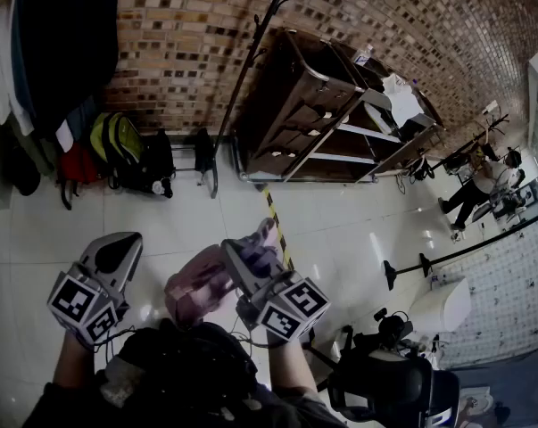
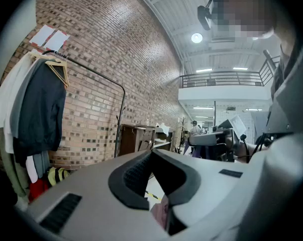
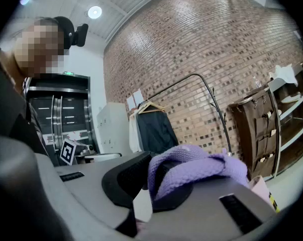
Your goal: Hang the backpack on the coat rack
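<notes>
Right gripper (image 3: 148, 164): fingers clamped on the purple knitted strap (image 3: 201, 167) of the pink soft backpack (image 1: 197, 292). The strap bunches over the tips, and the gripper sits roughly level.

Left gripper (image 2: 151, 152): fingertips look closed against each other with nothing pinched. A bit of the pink bag shows below through the gap behind the tips. In the head view it sits just left of the bag; can't tell whether it touches.

The backpack hangs off the floor, right in front of the person and between the two grippers.

The thin black metal coat rack pole (image 1: 251, 69) stands at the red brick wall (image 1: 188, 52), at the far edge of the glossy white tiled floor (image 1: 340, 230) and well apart from the bag. Left of it is a black clothes rail with hung garments (image 2: 91, 72). A yellow-green bag (image 1: 117, 145) lies on the floor under that rail. Right of the pole is a dark brown wooden shelf unit (image 1: 295, 105).
</notes>
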A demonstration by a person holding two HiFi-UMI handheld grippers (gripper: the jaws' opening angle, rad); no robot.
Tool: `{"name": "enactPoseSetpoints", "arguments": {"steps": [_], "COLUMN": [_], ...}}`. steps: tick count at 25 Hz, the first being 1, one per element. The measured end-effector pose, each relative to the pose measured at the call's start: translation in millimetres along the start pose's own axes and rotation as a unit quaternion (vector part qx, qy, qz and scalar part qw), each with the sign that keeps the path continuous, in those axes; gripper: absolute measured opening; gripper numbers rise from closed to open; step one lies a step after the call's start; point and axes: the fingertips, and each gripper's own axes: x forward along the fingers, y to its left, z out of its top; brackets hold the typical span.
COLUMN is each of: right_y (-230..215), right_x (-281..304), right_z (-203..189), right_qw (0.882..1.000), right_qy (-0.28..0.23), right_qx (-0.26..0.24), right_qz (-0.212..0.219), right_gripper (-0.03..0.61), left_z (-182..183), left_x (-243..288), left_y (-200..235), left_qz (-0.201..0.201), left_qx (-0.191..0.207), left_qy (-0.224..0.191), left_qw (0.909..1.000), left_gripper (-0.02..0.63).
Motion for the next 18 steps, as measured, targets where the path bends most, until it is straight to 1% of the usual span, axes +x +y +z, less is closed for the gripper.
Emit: {"name": "enactPoseSetpoints", "arguments": {"steps": [4,10,14,18], "right_y": [3,-1,-22,-55], "right_x": [2,14,28,47], "right_z": [4,5,9,15], "right_qw": [1.000,1.000,1.000,1.000], "right_qy": [-0.010,-0.013,-0.013,-0.014], "right_qx": [-0.004,-0.010,-0.005,0.006], "right_qz": [-0.007,-0.001,0.002,0.007], "right_gripper": [0.002,0.002,0.002,0.002], "left_z": [0,-1,2,6], "left_x": [-4,-8,1,25], "left_y": [7,15,26,40], "left_qz": [-0.002,0.005,0.015,0.026], "left_qx": [-0.002,0.008,0.003,0.013], "left_qy": [0.000,0.002,0.000,-0.003], "left_qw": [1.0000,1.0000,0.9999,0.9996], "left_gripper": [0.034,0.033,0.034,0.034]}}
